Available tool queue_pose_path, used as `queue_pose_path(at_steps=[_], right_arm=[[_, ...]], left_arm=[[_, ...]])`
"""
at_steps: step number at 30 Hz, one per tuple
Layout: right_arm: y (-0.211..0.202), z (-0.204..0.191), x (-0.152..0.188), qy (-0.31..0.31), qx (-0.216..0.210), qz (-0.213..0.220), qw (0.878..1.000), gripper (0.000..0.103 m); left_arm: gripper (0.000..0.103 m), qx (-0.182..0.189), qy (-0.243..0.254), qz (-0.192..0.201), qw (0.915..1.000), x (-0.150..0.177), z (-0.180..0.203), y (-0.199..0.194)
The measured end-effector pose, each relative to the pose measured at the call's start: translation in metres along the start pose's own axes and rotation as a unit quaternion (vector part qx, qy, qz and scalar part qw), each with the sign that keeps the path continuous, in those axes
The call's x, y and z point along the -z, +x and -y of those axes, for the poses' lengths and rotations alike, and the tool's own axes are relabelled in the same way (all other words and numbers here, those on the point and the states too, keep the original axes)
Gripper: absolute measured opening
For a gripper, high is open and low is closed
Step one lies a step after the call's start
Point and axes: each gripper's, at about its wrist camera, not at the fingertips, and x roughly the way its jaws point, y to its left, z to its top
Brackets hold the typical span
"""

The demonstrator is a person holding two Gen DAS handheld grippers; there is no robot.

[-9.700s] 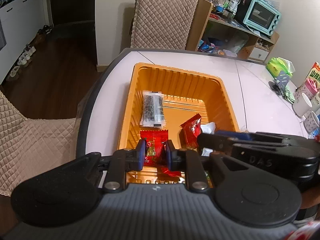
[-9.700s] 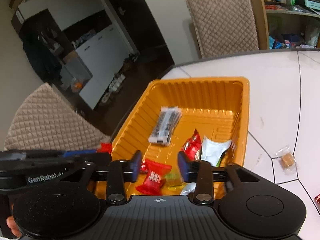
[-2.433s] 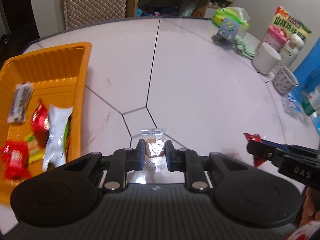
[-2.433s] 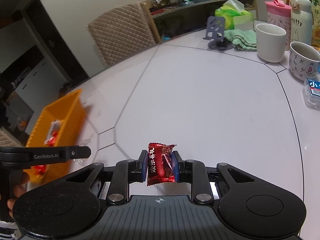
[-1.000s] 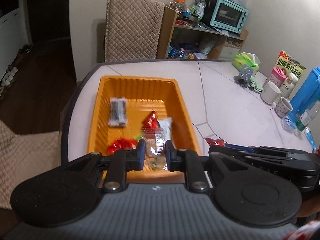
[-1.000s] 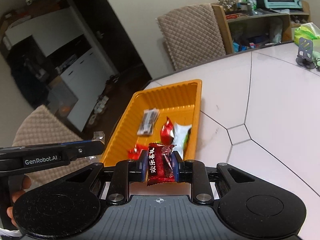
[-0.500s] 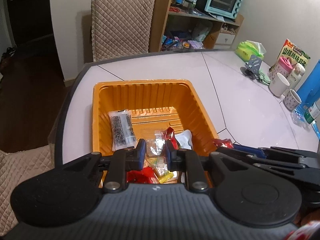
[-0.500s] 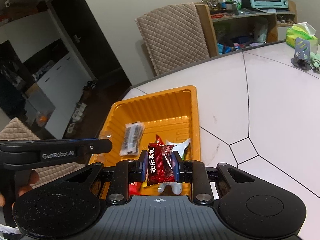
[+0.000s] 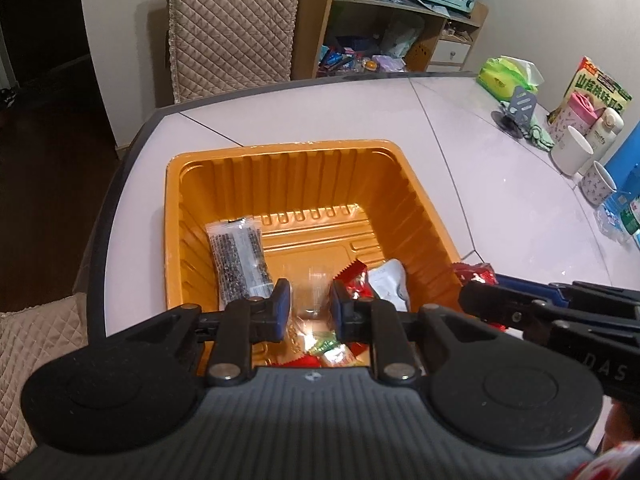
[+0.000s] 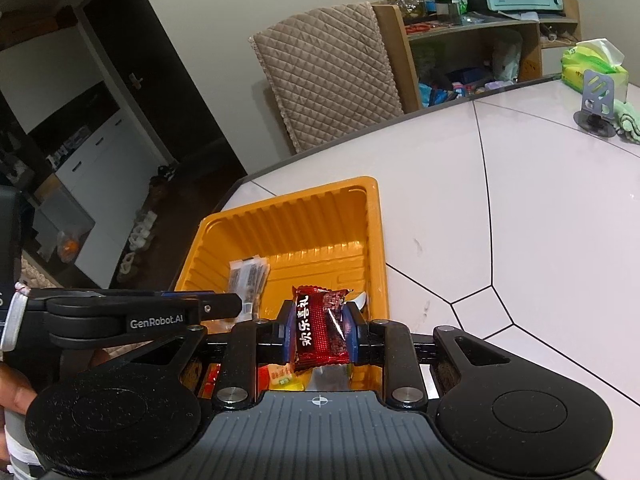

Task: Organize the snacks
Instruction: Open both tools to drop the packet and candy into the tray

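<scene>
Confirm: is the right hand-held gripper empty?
No, the right hand-held gripper is shut on a dark red candy packet.

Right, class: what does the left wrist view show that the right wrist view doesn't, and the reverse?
Left wrist only: the left gripper shut on a clear-wrapped sweet, plus two white mugs.
Right wrist only: the Chinese lettering on the dark red foil candy that the right gripper is shut on, plus white cabinets.
Both: the orange ribbed plastic tray, the black-speckled clear packet, the quilted beige chair.
</scene>
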Motion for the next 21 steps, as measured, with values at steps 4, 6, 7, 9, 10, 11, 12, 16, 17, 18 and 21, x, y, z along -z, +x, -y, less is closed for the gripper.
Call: queue_pose_path(at_steps=[4, 6, 7, 9, 10, 11, 12, 16, 17, 18, 21], right_arm=[[0.004, 0.001, -0.003, -0.001, 0.001, 0.000, 1.000, 0.025], [0.006, 0.000, -0.005, -0.003, 0.001, -0.001, 1.000, 0.025], [0.008, 0.000, -0.006, -0.004, 0.001, -0.002, 1.000, 0.025], [0.011, 0.000, -0.008, -0.005, 0.001, -0.004, 1.000, 0.025], [0.013, 0.000, -0.009, -0.006, 0.001, -0.005, 1.000, 0.025], [0.015, 0.000, -0.010, -0.007, 0.001, -0.006, 1.000, 0.025], [0.017, -0.001, -0.012, -0.008, 0.000, -0.006, 1.000, 0.025], [0.025, -0.004, -0.016, -0.014, -0.001, -0.006, 1.000, 0.025], [0.027, -0.005, -0.018, -0.015, -0.001, -0.007, 1.000, 0.025], [0.029, -0.006, -0.019, -0.016, -0.002, -0.007, 1.000, 0.025], [0.035, -0.007, -0.022, -0.019, -0.002, -0.008, 1.000, 0.025]], left_arm=[[0.019, 0.002, 0.002, -0.003, 1.0000, -0.002, -0.004, 0.003], [0.019, 0.004, -0.003, -0.004, 1.0000, -0.003, -0.008, 0.004], [0.019, 0.004, -0.006, -0.005, 1.0000, -0.003, -0.010, 0.004], [0.019, 0.002, -0.008, -0.007, 0.9999, -0.004, -0.012, 0.004], [0.019, 0.001, -0.008, -0.007, 0.9999, -0.005, -0.014, 0.004], [0.019, 0.001, -0.009, -0.007, 0.9999, -0.006, -0.015, 0.003], [0.019, 0.000, -0.009, -0.006, 0.9999, -0.007, -0.016, 0.003], [0.019, -0.003, -0.012, -0.004, 0.9999, -0.011, -0.021, 0.002], [0.019, -0.004, -0.013, -0.004, 0.9999, -0.013, -0.022, 0.002], [0.019, -0.005, -0.013, -0.003, 0.9999, -0.014, -0.023, 0.001], [0.019, -0.006, -0.014, -0.001, 0.9999, -0.017, -0.026, 0.001]])
